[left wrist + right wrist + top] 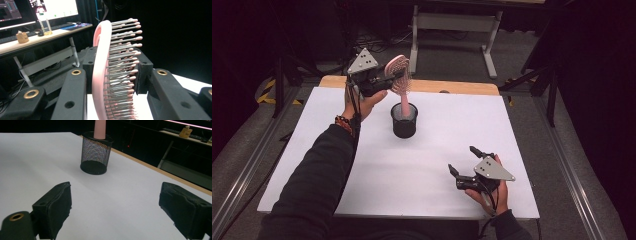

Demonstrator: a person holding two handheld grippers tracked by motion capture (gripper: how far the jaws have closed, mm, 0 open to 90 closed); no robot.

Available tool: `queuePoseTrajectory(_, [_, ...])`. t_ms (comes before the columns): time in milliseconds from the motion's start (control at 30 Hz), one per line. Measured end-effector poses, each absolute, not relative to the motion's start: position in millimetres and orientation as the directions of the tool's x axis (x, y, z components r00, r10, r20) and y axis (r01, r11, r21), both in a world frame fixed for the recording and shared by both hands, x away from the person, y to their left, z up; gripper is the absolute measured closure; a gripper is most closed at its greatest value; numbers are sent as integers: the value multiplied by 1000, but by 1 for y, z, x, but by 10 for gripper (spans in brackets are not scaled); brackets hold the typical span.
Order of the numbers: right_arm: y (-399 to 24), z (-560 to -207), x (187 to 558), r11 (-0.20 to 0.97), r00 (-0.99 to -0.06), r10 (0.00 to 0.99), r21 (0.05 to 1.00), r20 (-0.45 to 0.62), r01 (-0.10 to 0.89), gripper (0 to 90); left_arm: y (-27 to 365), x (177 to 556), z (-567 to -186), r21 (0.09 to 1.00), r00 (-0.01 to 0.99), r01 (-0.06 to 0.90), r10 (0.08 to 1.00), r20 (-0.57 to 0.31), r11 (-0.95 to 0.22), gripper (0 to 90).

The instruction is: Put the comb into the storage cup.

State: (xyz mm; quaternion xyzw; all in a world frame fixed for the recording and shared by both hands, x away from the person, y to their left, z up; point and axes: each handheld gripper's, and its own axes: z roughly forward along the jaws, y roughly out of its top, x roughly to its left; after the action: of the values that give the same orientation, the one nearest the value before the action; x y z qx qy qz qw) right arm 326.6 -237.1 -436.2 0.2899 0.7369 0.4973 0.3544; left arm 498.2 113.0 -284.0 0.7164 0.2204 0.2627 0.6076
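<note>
White table [362, 185] with wooden far edge, black mesh cup [404, 122] standing near middle

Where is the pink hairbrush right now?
In the high view the pink hairbrush stands left of centre near the table's far edge, handle down in the black mesh cup, its head clamped by the left gripper.

Your left gripper [388, 80] holds the hairbrush [399, 75] upright, handle inside the mesh cup [404, 121] mid-surface [427, 165]; your right gripper [464, 162] sits near-right, well apart.
</note>
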Motion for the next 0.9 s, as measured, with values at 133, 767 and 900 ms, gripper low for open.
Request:
queuePoseTrajectory(133, [-236, -437, 327, 339, -582, 778, 938, -236, 73, 116, 112, 501, -290, 986, 763, 2, 638, 107, -167, 636])
queuePoseTrajectory(767, [-235, -437, 327, 348, -583, 774, 935, -245, 70, 116, 109, 505, -313, 986, 772, 47, 632, 66, -161, 636])
queuePoseTrajectory(900, [-234, -438, 327, 350, -584, 773, 934, -246, 70, 116, 110, 504, -317, 987, 773, 53, 632, 56, -153, 635])
